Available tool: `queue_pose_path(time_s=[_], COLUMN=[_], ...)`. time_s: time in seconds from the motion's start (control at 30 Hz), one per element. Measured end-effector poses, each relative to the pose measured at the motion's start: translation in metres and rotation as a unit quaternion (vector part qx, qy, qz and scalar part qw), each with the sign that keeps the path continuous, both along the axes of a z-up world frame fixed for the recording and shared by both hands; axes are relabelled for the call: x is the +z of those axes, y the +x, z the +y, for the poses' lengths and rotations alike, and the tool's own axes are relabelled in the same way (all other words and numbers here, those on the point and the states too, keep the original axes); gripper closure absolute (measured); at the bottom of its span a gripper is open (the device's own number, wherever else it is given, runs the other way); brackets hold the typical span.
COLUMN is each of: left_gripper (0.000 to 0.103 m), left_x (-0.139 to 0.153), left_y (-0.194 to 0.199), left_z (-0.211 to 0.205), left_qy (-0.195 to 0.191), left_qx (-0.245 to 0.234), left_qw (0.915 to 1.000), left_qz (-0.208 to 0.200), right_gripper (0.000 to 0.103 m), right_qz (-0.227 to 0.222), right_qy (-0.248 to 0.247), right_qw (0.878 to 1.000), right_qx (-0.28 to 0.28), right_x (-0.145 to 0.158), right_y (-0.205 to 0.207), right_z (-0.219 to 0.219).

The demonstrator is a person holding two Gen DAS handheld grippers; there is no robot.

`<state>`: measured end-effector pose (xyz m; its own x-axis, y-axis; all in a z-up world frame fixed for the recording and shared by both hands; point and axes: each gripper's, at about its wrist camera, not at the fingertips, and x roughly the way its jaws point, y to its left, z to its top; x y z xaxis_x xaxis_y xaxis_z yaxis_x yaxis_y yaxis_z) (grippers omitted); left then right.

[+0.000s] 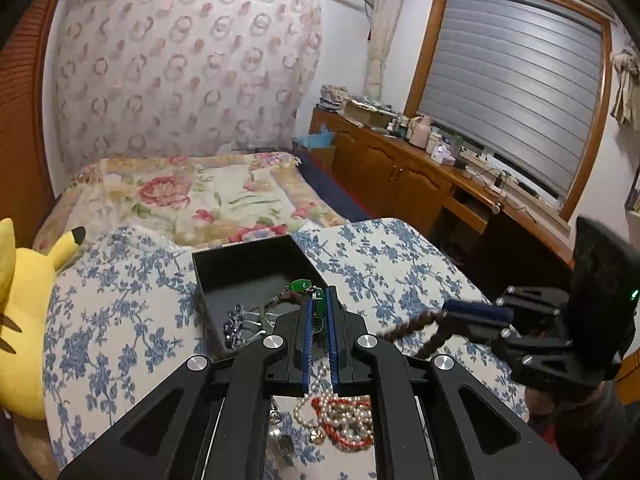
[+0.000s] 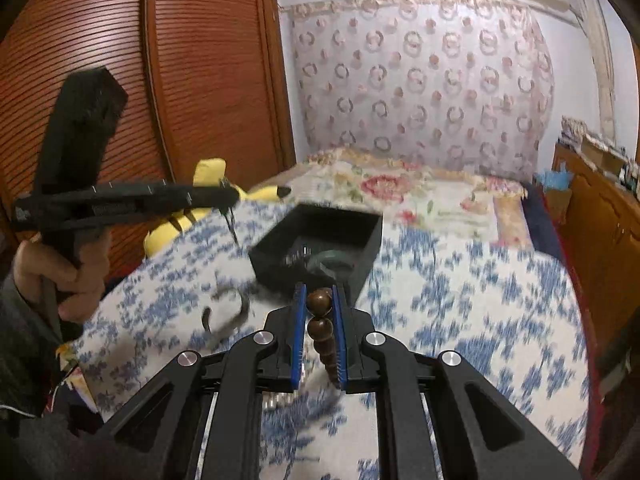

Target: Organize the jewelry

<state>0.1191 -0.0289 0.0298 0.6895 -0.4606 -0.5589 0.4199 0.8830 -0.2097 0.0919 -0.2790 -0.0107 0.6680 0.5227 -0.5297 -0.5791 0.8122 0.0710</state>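
Now, with the right gripper [image 2: 320, 300] fingers clamped on the brown wooden bead string [image 2: 322, 330] and the left gripper [image 1: 319, 304] fingers pinched on a green jade pendant [image 1: 319, 307] over the bed's near edge, lift both slowly toward the black square box [image 1: 244, 266] so nothing snags the pearl-and-coral pile [image 1: 340, 416].

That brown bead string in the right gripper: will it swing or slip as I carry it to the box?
The bead string probably hangs limp: in the left view it droops from the right gripper. Expect swinging. Its beads look round and polished, so it may slip between the pads. Likely light.
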Motion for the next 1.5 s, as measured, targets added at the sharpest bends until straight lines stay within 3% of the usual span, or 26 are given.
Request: queue_pose_path(time_s=[0.5,0.83,1.03,1.2,1.3,1.5], left_gripper=[0.098,0.097,0.073,0.071,0.068,0.065], left_x=[-0.013,-0.035,-0.038,-0.034,-0.032,-0.040], left_y=[0.046,0.078,0.071,0.061,0.055,0.025], left_z=[0.007,0.010,0.014,0.017,0.019,0.027], left_qy=[0.020,0.033,0.037,0.038,0.034,0.042], left_qx=[0.022,0.041,0.047,0.045,0.045,0.047], left_qw=[0.9994,0.9978,0.9976,0.9979,0.9981,0.9977], left_qz=[0.017,0.041,0.035,0.028,0.025,0.024], right_gripper=[0.088,0.088,0.087,0.086,0.072,0.072], right_qz=[-0.050,-0.012,0.029,0.038,0.037,0.037], right_qy=[0.003,-0.016,-0.031,-0.034,-0.032,-0.022], right_qw=[0.998,1.000,0.999,0.999,0.999,0.999], right_qx=[0.027,0.022,0.012,0.010,0.009,0.002], right_x=[0.049,0.023,-0.003,-0.012,-0.012,-0.013], right_y=[0.052,0.116,0.140,0.142,0.140,0.106], right_z=[0.036,0.059,0.067,0.068,0.068,0.050])
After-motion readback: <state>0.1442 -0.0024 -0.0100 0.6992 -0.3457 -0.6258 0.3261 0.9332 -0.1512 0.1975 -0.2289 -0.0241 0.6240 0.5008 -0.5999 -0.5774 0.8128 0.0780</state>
